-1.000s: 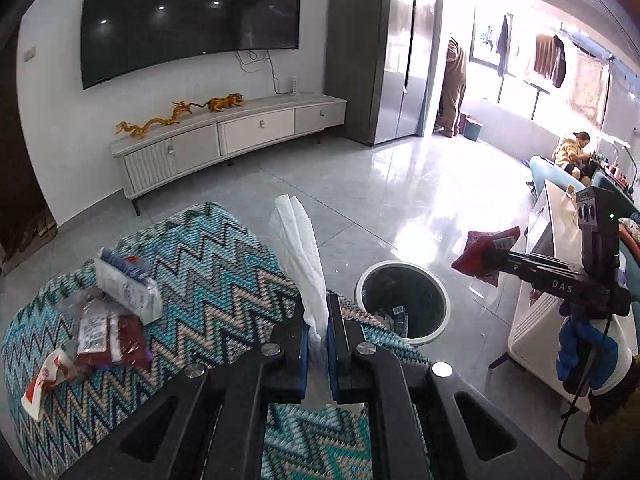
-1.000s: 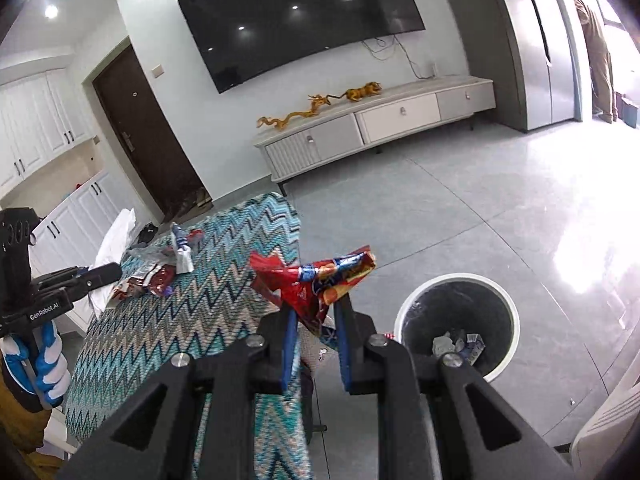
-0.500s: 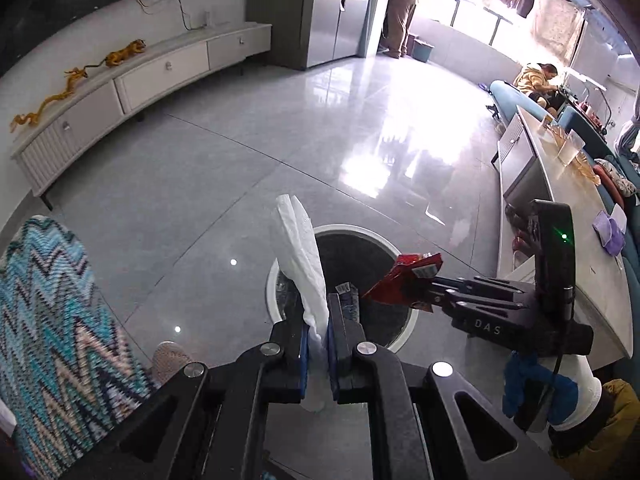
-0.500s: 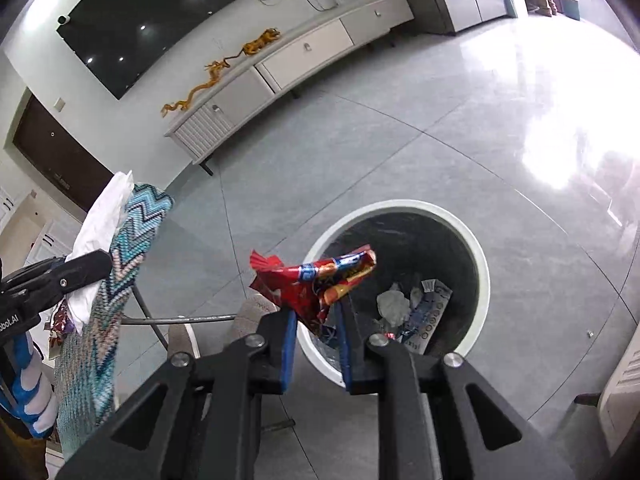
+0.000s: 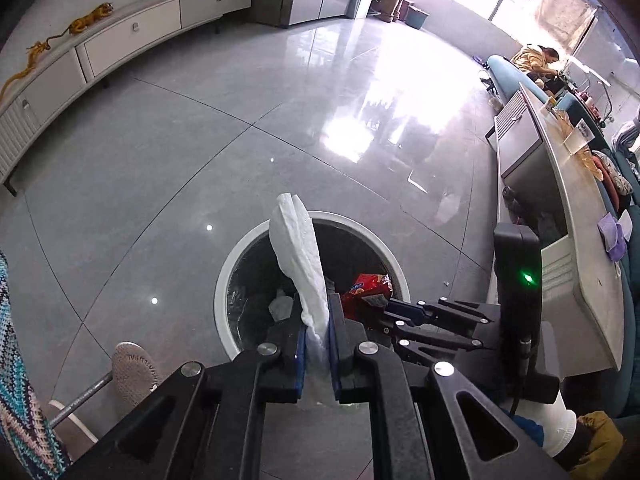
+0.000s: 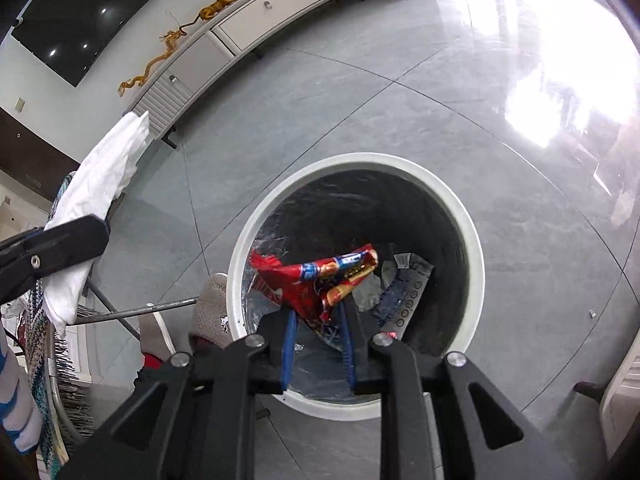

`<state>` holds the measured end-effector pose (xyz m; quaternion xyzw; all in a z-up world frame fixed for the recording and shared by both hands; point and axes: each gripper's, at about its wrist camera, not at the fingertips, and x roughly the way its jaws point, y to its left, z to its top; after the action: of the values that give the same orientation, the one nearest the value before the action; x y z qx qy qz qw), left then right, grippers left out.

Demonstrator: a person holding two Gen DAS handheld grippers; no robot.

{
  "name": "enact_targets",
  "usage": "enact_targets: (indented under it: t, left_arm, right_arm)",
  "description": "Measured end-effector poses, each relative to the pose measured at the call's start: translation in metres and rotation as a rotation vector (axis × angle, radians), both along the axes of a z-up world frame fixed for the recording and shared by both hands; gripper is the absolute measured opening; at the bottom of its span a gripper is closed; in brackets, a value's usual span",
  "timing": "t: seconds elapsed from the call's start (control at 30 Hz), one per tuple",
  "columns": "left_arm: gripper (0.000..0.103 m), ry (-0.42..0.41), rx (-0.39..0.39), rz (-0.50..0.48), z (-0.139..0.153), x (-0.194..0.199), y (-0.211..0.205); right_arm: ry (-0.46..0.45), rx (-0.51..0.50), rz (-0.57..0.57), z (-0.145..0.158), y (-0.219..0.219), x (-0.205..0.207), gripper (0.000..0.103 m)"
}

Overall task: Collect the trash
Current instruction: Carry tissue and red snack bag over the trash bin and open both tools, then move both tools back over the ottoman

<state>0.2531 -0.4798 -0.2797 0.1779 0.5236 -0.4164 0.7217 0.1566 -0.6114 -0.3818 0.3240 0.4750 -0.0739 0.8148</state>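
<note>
Your red snack wrapper (image 6: 320, 280) hangs crumpled over the open mouth of the white-rimmed trash bin (image 6: 476, 248), pinched at its lower end by your right gripper (image 6: 316, 336); that lower end is hidden behind the pads. Your left gripper (image 5: 318, 334) is clenched on a white tissue (image 5: 300, 256) standing upright above the same bin. Litter at the bin's bottom is dim and hard to identify. A slippered foot (image 5: 132, 368) sits beside the bin.

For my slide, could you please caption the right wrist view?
Right gripper holds a red snack wrapper above the white-rimmed trash bin.
</note>
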Motion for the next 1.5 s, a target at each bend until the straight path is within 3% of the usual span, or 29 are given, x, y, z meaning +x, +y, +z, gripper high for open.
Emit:
enact_targets:
  t: [0.1, 0.17, 0.27, 0.5, 0.73, 1.0, 1.13, 1.17, 1.23, 1.5]
  left_arm:
    - [0.016, 0.011, 0.004, 0.017, -0.007, 0.006, -0.006]
    - [0.033, 0.021, -0.001, 0.039, -0.01, 0.01, -0.01]
    - [0.047, 0.037, -0.026, 0.062, -0.009, 0.014, -0.011]
    - [0.049, -0.02, -0.054, 0.079, 0.011, 0.008, -0.002]
    - [0.052, -0.123, -0.122, 0.132, 0.058, -0.004, 0.037]
    - [0.052, -0.341, -0.211, 0.248, 0.125, -0.033, 0.096]
    - [0.053, -0.387, -0.248, 0.264, 0.154, -0.057, 0.125]
    - [0.053, -0.398, -0.253, 0.26, 0.16, -0.064, 0.132]
    - [0.054, -0.417, -0.252, 0.253, 0.171, -0.078, 0.145]
    - [0.06, -0.537, -0.294, 0.299, 0.219, -0.125, 0.222]
  right_arm:
    - [0.017, -0.005, -0.005, -0.007, -0.003, 0.003, 0.023]
    - [0.027, -0.008, -0.011, -0.011, -0.005, 0.005, 0.035]
    - [0.04, -0.021, -0.014, -0.015, -0.006, 0.007, 0.046]
    - [0.044, -0.025, -0.021, -0.017, -0.008, 0.006, 0.046]
    - [0.003, -0.044, -0.026, 0.004, -0.004, -0.002, 0.047]
    - [-0.124, -0.188, -0.075, 0.089, 0.001, -0.038, 0.047]
    - [-0.21, -0.267, -0.099, 0.145, 0.015, -0.065, 0.047]
    - [-0.232, -0.287, -0.099, 0.159, 0.021, -0.072, 0.05]
    - [-0.277, -0.324, -0.099, 0.185, 0.036, -0.086, 0.064]
    - [-0.46, -0.407, -0.058, 0.279, 0.102, -0.13, 0.068]
